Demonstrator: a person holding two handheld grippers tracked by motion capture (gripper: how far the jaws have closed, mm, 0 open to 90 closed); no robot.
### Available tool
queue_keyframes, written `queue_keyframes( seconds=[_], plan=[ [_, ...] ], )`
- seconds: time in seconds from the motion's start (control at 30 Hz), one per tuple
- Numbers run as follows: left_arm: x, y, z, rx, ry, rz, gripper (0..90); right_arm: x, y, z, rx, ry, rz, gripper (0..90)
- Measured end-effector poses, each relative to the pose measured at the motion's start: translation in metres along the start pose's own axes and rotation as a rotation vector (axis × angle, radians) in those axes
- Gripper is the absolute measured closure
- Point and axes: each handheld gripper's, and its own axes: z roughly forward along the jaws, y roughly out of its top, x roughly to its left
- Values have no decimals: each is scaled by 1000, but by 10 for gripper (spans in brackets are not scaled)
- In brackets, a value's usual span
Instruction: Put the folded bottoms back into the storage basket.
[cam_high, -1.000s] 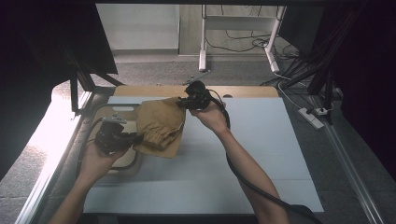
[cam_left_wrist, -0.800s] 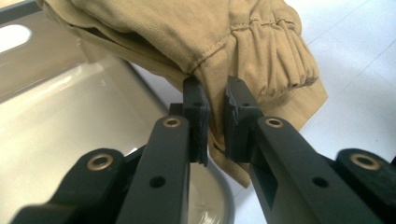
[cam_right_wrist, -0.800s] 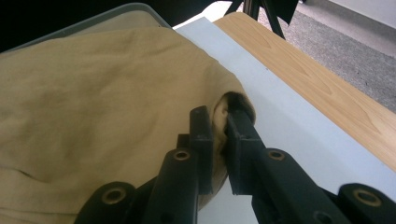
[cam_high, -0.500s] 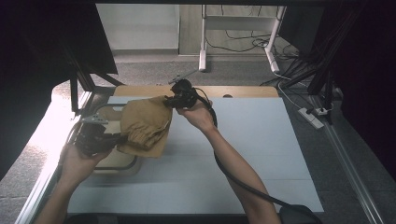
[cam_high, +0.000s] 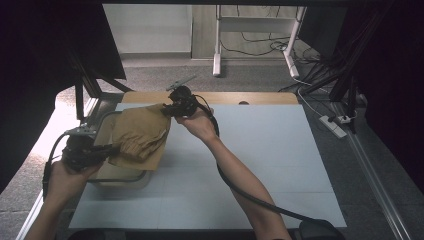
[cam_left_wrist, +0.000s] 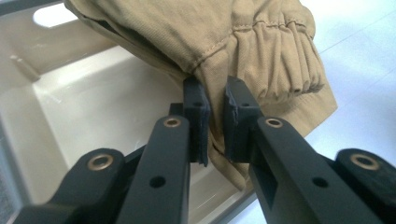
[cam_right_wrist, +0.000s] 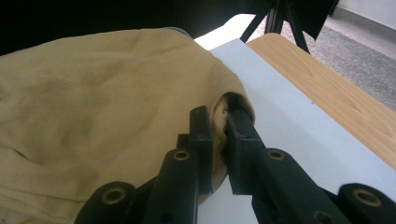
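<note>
Tan folded trousers (cam_high: 137, 136) hang over the beige bin (cam_high: 104, 129) at the table's left edge, pinched by the left gripper (cam_left_wrist: 214, 122) and right gripper (cam_right_wrist: 219, 140). Carrying looks nearly done; lowering and letting go remain.

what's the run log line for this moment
left gripper: shut on tan garment | right gripper: shut on tan garment | garment: held over beige bin | phase: placing
</note>
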Motion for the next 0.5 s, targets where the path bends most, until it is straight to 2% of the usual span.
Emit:
queue_keyframes(
  seconds=[0.5],
  plan=[
    [23, -22, -15, 3, 53, -46, 804, 19, 9, 34, 5, 30, -21, 821]
  ],
)
